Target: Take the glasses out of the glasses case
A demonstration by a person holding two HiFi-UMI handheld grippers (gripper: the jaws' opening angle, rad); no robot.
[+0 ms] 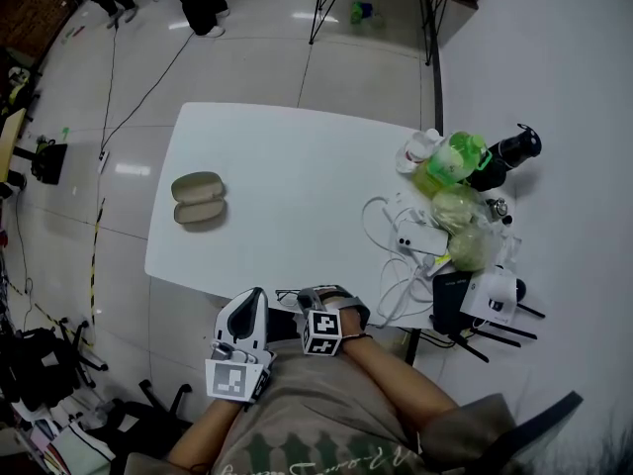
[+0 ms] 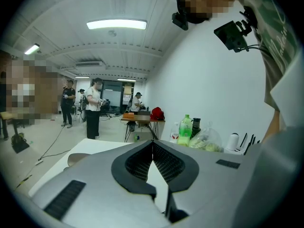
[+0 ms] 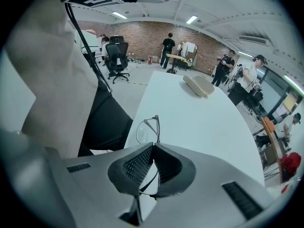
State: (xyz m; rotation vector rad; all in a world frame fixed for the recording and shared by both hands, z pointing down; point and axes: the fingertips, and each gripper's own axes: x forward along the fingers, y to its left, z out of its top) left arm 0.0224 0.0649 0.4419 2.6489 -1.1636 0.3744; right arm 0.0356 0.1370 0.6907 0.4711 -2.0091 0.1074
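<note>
The right gripper's (image 3: 153,145) fingers (image 3: 137,165) are pressed together on the thin dark frame of the glasses (image 3: 147,129). One lens sticks out past the fingertips and the rest runs back between the pads. In the head view this gripper (image 1: 316,300) holds the glasses (image 1: 290,295) at the near edge of the white desk (image 1: 297,176), close to the person's body.

The left gripper's (image 2: 153,143) fingers (image 2: 137,163) meet at their tips with nothing between them. In the head view it (image 1: 249,310) sits just beside the right gripper, off the desk's near edge.

The glasses case (image 1: 199,201) lies open near the left edge of the desk, both halves facing up, well apart from the glasses. The right gripper view shows it (image 3: 199,85) far up the desk.

Along the right edge are a green bottle (image 1: 460,154), a white phone (image 1: 423,238) and white cables (image 1: 381,216).
</note>
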